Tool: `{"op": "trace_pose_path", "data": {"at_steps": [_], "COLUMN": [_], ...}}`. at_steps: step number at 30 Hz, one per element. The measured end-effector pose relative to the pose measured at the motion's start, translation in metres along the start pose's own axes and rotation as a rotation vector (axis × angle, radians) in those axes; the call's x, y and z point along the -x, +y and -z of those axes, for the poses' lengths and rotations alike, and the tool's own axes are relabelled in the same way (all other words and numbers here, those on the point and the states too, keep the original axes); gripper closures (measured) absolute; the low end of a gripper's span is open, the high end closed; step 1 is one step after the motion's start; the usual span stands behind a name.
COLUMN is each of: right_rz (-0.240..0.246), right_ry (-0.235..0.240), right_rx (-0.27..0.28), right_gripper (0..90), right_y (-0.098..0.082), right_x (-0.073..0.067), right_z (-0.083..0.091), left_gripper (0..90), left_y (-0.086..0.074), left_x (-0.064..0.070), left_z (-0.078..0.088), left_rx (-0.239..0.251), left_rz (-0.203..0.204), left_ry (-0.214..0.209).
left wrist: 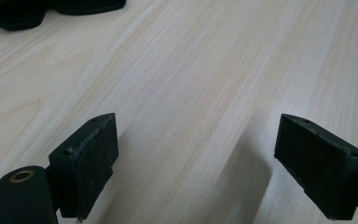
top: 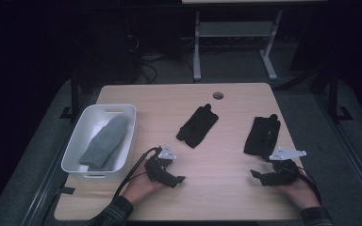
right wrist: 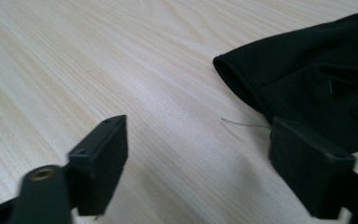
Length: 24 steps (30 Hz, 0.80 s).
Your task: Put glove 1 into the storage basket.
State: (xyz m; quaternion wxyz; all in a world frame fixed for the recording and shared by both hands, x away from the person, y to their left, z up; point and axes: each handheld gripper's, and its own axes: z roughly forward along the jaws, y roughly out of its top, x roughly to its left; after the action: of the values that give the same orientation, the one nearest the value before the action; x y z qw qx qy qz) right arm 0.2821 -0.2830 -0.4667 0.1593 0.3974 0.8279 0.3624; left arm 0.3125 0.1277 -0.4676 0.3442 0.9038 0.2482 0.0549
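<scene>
Two black gloves lie on the light wooden table: one (top: 197,125) near the middle, the other (top: 262,135) at the right. My left gripper (top: 177,179) rests low over the table's front, below the middle glove, jaws open over bare wood (left wrist: 198,130). That glove's edge (left wrist: 28,11) shows at the top left of the left gripper view. My right gripper (top: 256,174) sits just in front of the right glove, jaws open (right wrist: 200,128). The glove's cuff (right wrist: 307,79) lies by its right jaw, and I see no contact.
A white bin (top: 78,141) stands at the table's left with a grey knitted mitten (top: 104,142) in it. A round cable hole (top: 218,95) sits near the far edge. Table legs and cables stand on the dark floor beyond.
</scene>
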Motion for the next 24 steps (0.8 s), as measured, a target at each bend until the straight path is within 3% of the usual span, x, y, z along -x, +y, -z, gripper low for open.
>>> {"op": "trace_pose_path", "data": {"at_steps": [5, 8, 13, 16, 24], "right_rz": [0.002, 0.005, -0.055, -0.07, -0.102], "right_ry": [-0.018, -0.025, -0.039, -0.068, -0.109], "right_rx": [0.022, 0.033, 0.027, 0.019, -0.013], "right_gripper": [33.2, 52.1, 79.4, 90.0, 90.0], "right_y": [0.008, 0.016, 0.031, 0.037, 0.048], "right_x": [0.005, 0.012, 0.03, 0.042, 0.067], "right_z": [0.003, 0.006, 0.005, 0.0, -0.017], "left_gripper": [12.3, 12.3, 12.4, 12.3, 12.3], "left_y": [-0.009, -0.016, -0.016, -0.016, -0.016], "left_x": [-0.002, -0.004, -0.004, -0.003, -0.003], "left_z": [0.0, 0.001, 0.001, 0.001, 0.001], "left_rx": [0.041, 0.094, 0.097, 0.095, 0.094], "left_rz": [-0.068, -0.072, -0.063, -0.06, -0.059], "left_ry": [0.035, 0.03, 0.035, 0.034, 0.034]}}
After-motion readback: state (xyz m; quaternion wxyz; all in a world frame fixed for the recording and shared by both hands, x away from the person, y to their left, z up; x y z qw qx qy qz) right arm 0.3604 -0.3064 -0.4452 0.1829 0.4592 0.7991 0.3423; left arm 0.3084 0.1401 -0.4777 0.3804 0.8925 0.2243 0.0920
